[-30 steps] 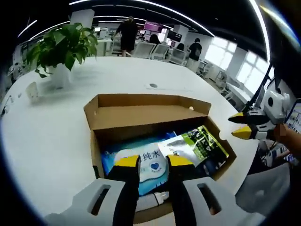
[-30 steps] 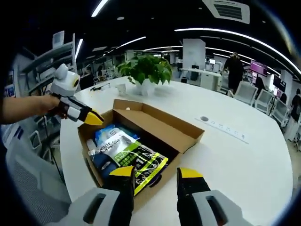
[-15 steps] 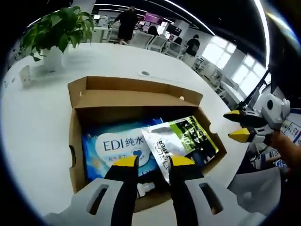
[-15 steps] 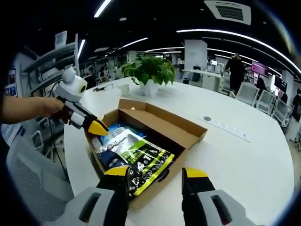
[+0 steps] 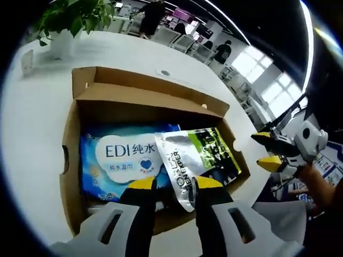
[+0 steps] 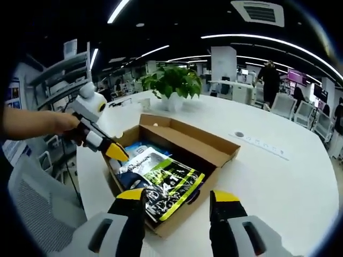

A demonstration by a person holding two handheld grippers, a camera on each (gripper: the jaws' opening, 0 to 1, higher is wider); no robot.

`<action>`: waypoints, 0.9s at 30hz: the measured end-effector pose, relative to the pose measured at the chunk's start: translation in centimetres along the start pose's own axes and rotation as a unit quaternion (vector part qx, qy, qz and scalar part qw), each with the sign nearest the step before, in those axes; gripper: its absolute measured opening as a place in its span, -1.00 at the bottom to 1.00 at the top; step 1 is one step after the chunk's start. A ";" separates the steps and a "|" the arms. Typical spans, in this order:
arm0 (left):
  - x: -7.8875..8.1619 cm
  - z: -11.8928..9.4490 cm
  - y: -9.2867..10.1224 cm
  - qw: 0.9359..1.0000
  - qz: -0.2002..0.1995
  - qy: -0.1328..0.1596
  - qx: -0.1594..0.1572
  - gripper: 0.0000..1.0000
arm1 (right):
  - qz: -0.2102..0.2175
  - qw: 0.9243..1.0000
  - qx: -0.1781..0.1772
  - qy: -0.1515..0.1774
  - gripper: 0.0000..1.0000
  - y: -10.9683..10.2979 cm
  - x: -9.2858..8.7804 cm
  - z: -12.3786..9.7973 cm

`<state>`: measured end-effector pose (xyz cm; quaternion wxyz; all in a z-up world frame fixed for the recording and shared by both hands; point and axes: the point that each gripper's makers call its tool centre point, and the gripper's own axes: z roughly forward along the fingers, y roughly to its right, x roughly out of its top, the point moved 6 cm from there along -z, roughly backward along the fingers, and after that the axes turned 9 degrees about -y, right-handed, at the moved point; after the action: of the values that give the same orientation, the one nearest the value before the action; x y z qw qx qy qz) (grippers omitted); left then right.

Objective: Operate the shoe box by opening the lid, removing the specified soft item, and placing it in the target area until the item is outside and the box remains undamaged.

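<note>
The brown cardboard shoe box (image 5: 68,160) stands open on the white table, its lid (image 5: 144,99) folded back. Inside lie a blue wipes pack (image 5: 120,158) and, partly on top of it, a silver and green pouch (image 5: 203,158). My left gripper (image 5: 174,184) hovers open just above the box's near edge, with the pouch's corner beyond its jaws. In the right gripper view the left gripper (image 6: 117,152), held by a hand, points its yellow tips at the packs in the box (image 6: 206,144). My right gripper (image 6: 178,196) is open, off the box's side, also seen as the right gripper (image 5: 266,151).
A potted plant (image 5: 64,21) (image 6: 170,80) stands on the round white table (image 6: 278,182) beyond the box. A round cable port (image 5: 165,73) sits in the tabletop behind the lid. A grey chair (image 6: 32,214) is by the table edge. People and desks are far off.
The left gripper has come in closer and lower over the open box, so the packs look larger. The right gripper has shifted only a little. Both stay open.
</note>
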<state>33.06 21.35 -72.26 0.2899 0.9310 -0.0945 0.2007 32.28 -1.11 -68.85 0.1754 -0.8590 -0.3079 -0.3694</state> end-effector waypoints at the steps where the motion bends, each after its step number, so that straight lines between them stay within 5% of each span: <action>1: 0.0 0.1 0.0 1.000 0.001 -0.001 0.000 -0.48 | -0.001 1.000 0.000 0.001 -0.08 0.0 -0.1 0.0; 7: -0.3 0.8 0.1 1.000 -0.004 -0.013 -0.004 -0.52 | 0.000 1.000 0.004 0.003 -0.08 -0.2 -0.4 0.0; 11: -0.2 0.9 -0.4 1.000 -0.010 -0.018 0.008 -0.74 | -0.002 1.000 0.007 0.012 -0.08 -0.3 -0.4 0.0; 27: 0.3 1.4 -0.2 1.000 -0.007 -0.029 -0.004 -0.79 | -0.006 1.000 0.013 0.007 -0.07 -0.6 -0.3 0.5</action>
<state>33.82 20.66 -73.32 0.2918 0.9361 -0.0969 0.1709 31.95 -0.58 -69.37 0.1868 -0.8524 -0.3164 -0.3720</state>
